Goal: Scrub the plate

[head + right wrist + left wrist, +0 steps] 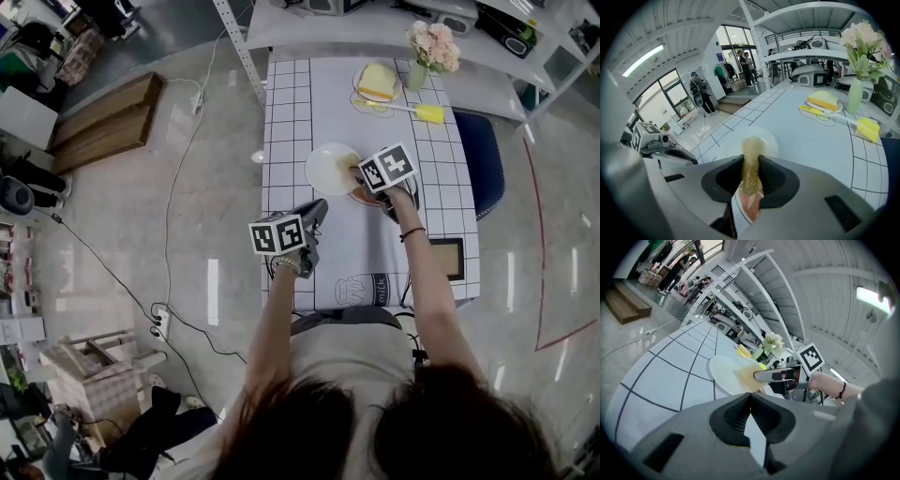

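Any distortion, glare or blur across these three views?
Head view: sharp, glare streaks on the floor. Left gripper view: strong fisheye, table grid lines bow, ceiling lamp blown out. Right gripper view: same fisheye, dark corners, scrubber in focus.

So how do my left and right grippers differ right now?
The right gripper is shut on the gold scrubber; the left gripper is shut on nothing. The right gripper reaches over the white plate; the left gripper hangs short of it. Both point toward the plate.
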Available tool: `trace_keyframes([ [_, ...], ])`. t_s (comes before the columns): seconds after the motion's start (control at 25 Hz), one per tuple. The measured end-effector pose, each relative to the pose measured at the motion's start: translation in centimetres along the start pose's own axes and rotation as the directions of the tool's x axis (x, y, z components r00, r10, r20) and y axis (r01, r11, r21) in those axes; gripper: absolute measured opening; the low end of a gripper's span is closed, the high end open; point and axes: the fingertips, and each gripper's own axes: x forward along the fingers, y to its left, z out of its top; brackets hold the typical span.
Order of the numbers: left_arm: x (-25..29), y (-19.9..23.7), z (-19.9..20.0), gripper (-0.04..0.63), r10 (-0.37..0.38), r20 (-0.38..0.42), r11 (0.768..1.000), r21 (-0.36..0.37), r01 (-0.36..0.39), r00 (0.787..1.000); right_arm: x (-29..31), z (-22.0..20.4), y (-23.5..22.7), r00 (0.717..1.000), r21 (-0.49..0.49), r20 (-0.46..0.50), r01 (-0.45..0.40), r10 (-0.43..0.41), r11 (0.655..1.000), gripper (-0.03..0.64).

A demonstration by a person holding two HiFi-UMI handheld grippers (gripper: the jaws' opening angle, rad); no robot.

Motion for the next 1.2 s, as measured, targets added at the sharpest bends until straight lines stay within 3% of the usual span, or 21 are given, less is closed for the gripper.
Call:
trace_keyframes([
  [1.2, -1.4, -0.3, -0.6, 0.011, -0.007, 0.029, 1.0, -0.029, 0.008, 1.0, 1.0, -1.0, 5.1, 0.993, -0.095, -0.08, -0.1, 0.092, 0.99, 0.074],
])
